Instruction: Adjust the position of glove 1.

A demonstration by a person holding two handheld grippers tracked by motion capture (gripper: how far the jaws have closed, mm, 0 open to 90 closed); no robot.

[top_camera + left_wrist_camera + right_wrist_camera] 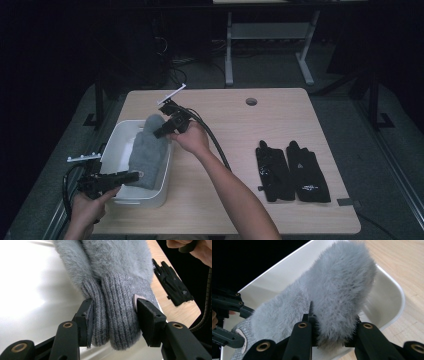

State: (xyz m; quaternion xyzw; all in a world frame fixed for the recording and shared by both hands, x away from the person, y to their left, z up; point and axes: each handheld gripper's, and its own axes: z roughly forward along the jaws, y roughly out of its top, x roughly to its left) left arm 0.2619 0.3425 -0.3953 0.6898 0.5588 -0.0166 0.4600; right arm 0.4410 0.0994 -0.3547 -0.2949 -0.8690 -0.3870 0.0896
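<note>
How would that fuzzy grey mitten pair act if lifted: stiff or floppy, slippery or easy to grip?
Probably floppy: the grey mittens drape over the rim of the white bin, held at both ends. Likely light and squashy, since the ribbed cuffs bunch between the left hand-held gripper jaws. Hardly slippery: the right hand-held gripper jaws sink into fluffy pile.

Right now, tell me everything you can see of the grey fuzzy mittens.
The grey mittens are a pair laid together, fluffy and fur-like over the hand part, with ribbed knit cuffs. They lie lengthwise over the white bin, cuffs toward the person, fuzzy tips raised over its far rim. The left gripper straddles the cuffs, its pads against the knit. The right gripper clamps the fuzzy end. Nothing else touches them that I can see.
</note>
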